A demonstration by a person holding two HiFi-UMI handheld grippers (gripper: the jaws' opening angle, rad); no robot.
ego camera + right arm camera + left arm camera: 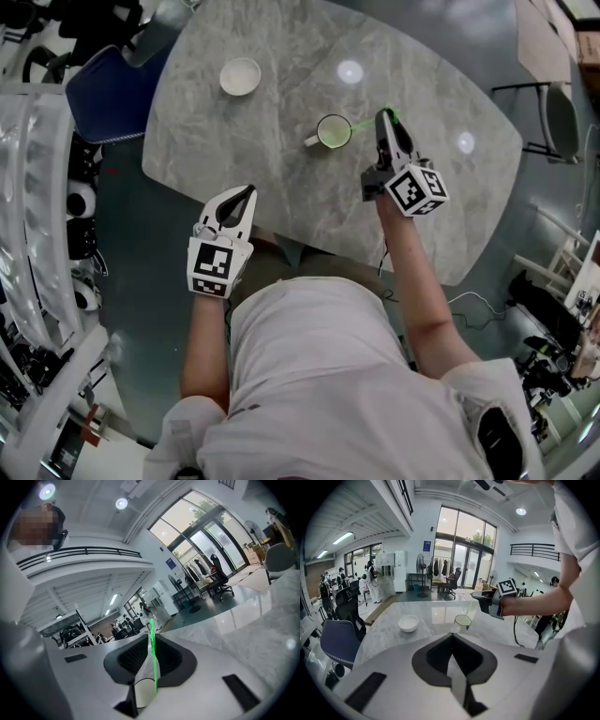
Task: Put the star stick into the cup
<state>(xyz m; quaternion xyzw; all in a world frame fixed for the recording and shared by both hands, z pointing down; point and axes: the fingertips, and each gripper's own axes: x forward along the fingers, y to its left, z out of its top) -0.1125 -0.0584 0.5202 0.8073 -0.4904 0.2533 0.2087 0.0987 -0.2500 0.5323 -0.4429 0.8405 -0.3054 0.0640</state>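
A thin green star stick [367, 120] is clamped in my right gripper [382, 115], which hovers over the grey marble table [281, 178] just right of the cup. The stick runs leftward to the rim of the white cup [333, 131], whose inside looks green. In the right gripper view the stick [153, 667] lies along the closed jaws of my right gripper [151, 637]. My left gripper [246, 191] stays at the table's near edge, shut and empty; its view shows the jaws of my left gripper [452, 641] together, with the cup [462, 620] beyond.
A white bowl [240, 76] sits on the far left of the table, seen also as the bowl [408, 623]. A blue chair [103, 94] stands at the table's left end. Racks and equipment line the left side of the room.
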